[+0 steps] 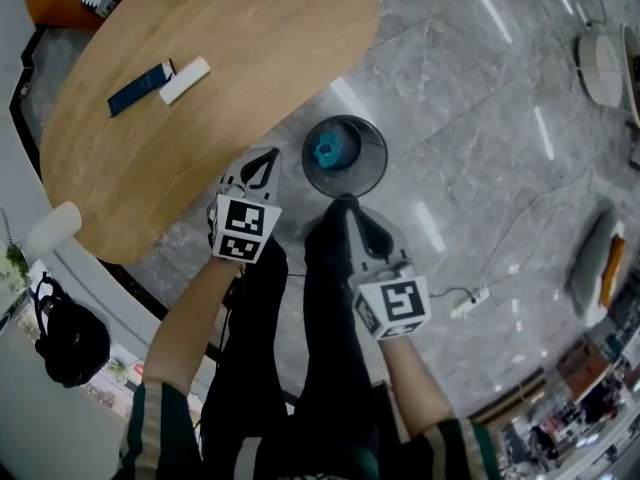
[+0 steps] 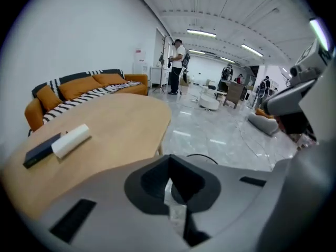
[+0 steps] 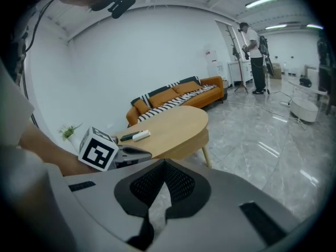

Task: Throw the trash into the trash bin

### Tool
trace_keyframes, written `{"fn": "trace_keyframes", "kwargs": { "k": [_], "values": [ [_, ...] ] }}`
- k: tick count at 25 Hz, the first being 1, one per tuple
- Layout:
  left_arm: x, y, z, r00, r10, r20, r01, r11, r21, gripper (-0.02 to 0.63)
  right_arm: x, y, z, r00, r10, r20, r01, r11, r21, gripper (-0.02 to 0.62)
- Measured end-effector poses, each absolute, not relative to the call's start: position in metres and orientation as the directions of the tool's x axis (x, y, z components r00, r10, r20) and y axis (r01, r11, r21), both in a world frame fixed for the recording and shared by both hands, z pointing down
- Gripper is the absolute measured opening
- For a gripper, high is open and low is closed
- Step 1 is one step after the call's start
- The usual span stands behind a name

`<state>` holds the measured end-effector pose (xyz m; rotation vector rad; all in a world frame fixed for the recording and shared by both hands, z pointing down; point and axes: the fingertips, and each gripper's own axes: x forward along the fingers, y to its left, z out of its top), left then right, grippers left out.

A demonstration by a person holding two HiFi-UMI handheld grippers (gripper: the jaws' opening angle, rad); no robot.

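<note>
A grey marble floor (image 1: 470, 78) spreads out beside an oval wooden table (image 1: 250, 38). The blue trash (image 1: 324, 151) lies inside the round bin (image 1: 380, 164), which stands on the floor just off the table's edge. Near the bin, the left gripper (image 1: 266, 156) is clenched on nothing. The right gripper (image 1: 346, 204) is likewise closed and empty. On the table a dark case (image 1: 140, 89) and a white bar (image 1: 185, 80) lie side by side.

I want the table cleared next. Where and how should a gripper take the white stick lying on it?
Grip the white stick across its narrow width, near the end away from the dark blue item, coming straight down. It lies flat on the table, long and thin, with its other end beside that item.
</note>
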<state>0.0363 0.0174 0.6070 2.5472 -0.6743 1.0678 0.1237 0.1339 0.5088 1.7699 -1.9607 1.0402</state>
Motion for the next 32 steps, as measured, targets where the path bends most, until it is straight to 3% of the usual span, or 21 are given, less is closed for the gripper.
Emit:
{"fn": "trace_keyframes", "kwargs": {
  "k": [11, 15, 22, 23, 27, 32],
  "values": [
    [-0.077, -0.043, 0.535, 0.579, -0.454, 0.677, -0.612, -0.791, -0.007, 0.000, 0.051, 0.081, 0.485, -0.304, -0.736, 0.605, -0.943, 0.143, -0.301, 0.000],
    [-0.108, -0.059, 0.532, 0.545, -0.465, 0.698, -0.564, -0.819, -0.105, 0.000, 0.035, 0.072, 0.477, -0.315, -0.717, 0.622, -0.944, 0.172, -0.281, 0.000],
    [-0.136, -0.089, 0.525, 0.473, -0.459, 0.752, -0.370, -0.878, -0.303, 0.008, 0.018, 0.072, 0.483, -0.324, -0.689, 0.649, -0.943, 0.183, -0.278, 0.000],
    [-0.137, -0.093, 0.524, 0.471, -0.458, 0.754, -0.360, -0.880, -0.310, 0.019, 0.015, 0.071, 0.483, -0.329, -0.695, 0.639, -0.941, 0.185, -0.283, 0.000],
    [-0.138, -0.102, 0.535, 0.464, -0.433, 0.773, -0.346, -0.892, -0.291, 0.226, 0.005, 0.068, 0.482, -0.345, -0.717, 0.606, -0.933, 0.193, -0.304, 0.000],
    [-0.133, -0.125, 0.548, 0.422, -0.434, 0.796, -0.281, -0.897, -0.340, 0.230, 0.002, 0.065, 0.482, -0.348, -0.713, 0.608, -0.932, 0.192, -0.309, 0.000]
  ]
}}
